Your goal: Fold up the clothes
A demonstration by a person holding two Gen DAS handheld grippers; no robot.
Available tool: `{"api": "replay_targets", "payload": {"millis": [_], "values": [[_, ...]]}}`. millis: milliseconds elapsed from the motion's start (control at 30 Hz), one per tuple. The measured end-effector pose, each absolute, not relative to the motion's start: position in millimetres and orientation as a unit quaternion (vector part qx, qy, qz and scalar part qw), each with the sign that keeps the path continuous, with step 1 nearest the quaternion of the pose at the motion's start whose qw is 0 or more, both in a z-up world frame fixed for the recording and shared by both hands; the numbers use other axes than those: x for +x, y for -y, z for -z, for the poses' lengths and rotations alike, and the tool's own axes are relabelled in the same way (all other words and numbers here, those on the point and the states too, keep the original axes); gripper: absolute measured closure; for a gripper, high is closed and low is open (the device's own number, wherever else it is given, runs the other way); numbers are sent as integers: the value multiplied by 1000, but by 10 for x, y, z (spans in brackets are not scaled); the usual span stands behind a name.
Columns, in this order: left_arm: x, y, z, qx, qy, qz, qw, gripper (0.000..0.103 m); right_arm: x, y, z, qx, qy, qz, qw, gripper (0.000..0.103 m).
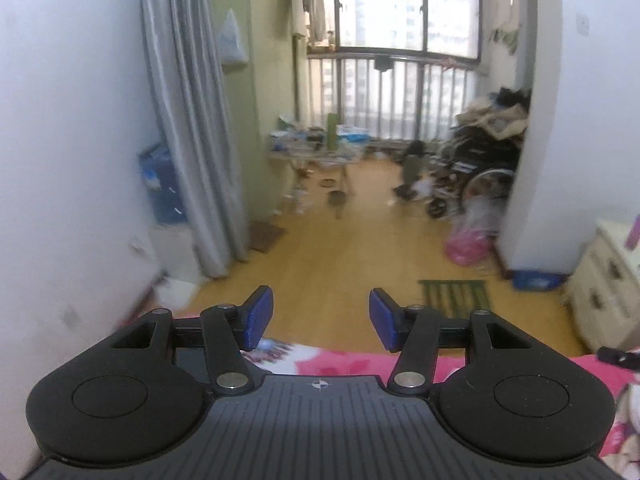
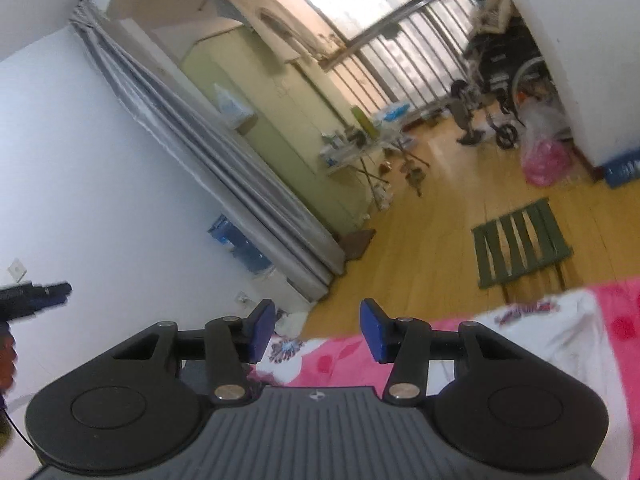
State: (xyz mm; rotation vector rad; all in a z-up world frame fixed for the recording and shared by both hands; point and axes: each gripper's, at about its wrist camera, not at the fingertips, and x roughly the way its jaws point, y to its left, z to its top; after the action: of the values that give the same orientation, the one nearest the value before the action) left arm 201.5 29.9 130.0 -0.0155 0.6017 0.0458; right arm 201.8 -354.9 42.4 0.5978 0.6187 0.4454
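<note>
the left hand-held gripper (image 1: pixel 321 323) has its two blue pads (image 1: pixel 259 323) spread apart with only air and floor between them, so it carries nothing. the right hand-held gripper (image 2: pixel 318 330) stands the same way, spread and empty, and its view is rolled so the room looks tilted. just below and behind both of them lies the bed with a pink flowered cover (image 1: pixel 340 362), and on it, in the right wrist view, a white garment (image 2: pixel 560 332) with a printed band near its far edge; this seems to be the cloth to fold, lying flat near the foot of the bed. i judge it light, soft and limp, not slippery and not fragile: it will sag and follow whatever point is lifted, and it can drag on the fuzzy cover. the good places to take it are two corners or the shoulder seams, one for each side, pinching a single layer at the edge so the fold line stays straight. both tools point over the bed now, so they must come down to reach it. beyond the bed there is the wooden floor (image 1: pixel 340 248), a green slatted stool (image 2: pixel 520 248), a grey curtain (image 1: pixel 188 128), a small cluttered folding table (image 1: pixel 316 152), a wheelchair (image 1: pixel 480 164) with things piled on it, and last the window (image 1: pixel 404 4).
</note>
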Motion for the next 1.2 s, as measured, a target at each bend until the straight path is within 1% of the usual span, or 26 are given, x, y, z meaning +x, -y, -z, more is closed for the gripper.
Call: {"api": "replay_targets", "payload": {"millis": [100, 200, 267, 333, 367, 400, 467, 533, 567, 633, 767, 867, 933, 1000, 1100, 1200], "values": [[2105, -528, -956, -40, -315, 4, 948, 50, 1949, 3314, -326, 286, -324, -197, 880, 52], [2250, -743, -726, -47, -320, 36, 946, 50, 1953, 3088, -370, 278, -337, -186, 880, 52], [2375, -880, -627, -42, -329, 57, 942, 50, 2030, 2943, -441, 272, -343, -180, 881, 52], [2530, -997, -637, -3, -341, 73, 937, 50, 2160, 2814, -576, 270, -356, -169, 878, 53], [2607, -1055, -642, 17, -348, 80, 934, 50, 2239, 2756, -707, 263, -370, -167, 875, 54], [2686, -1109, -649, 36, -354, 89, 930, 50, 2369, 2678, -939, 236, -389, -159, 876, 55], [2923, -1042, -763, 85, -371, 118, 917, 50, 2627, 2523, -1405, 182, -426, -145, 875, 55], [3101, -949, -876, 117, -380, 138, 907, 50, 2759, 2360, -1951, 135, -426, -152, 881, 55], [3121, -901, -915, 102, -373, 143, 911, 50, 2774, 2270, -2257, 107, -418, -152, 889, 55], [3162, -808, -991, 71, -360, 154, 917, 50, 2746, 2157, -2640, 90, -401, -163, 897, 55], [3213, -728, -959, -31, -419, 132, 898, 50, 2677, 2064, -3002, 110, -396, -142, 901, 54], [3139, -712, -974, -35, -444, 119, 887, 50, 2548, 2129, -3191, 121, -381, -117, 909, 55], [3139, -707, -943, -17, -455, 103, 885, 50, 2467, 2204, -3253, 116, -373, -105, 914, 55], [3125, -705, -866, -14, -465, 90, 880, 50, 2417, 2324, -3164, 111, -371, -86, 918, 55], [3084, -693, -731, -9, -486, 69, 871, 50, 2323, 2648, -2844, 152, -392, -51, 906, 55], [2996, -483, -601, 6, -497, 65, 865, 50, 2088, 3049, -2521, 193, -408, -23, 892, 55]]}}
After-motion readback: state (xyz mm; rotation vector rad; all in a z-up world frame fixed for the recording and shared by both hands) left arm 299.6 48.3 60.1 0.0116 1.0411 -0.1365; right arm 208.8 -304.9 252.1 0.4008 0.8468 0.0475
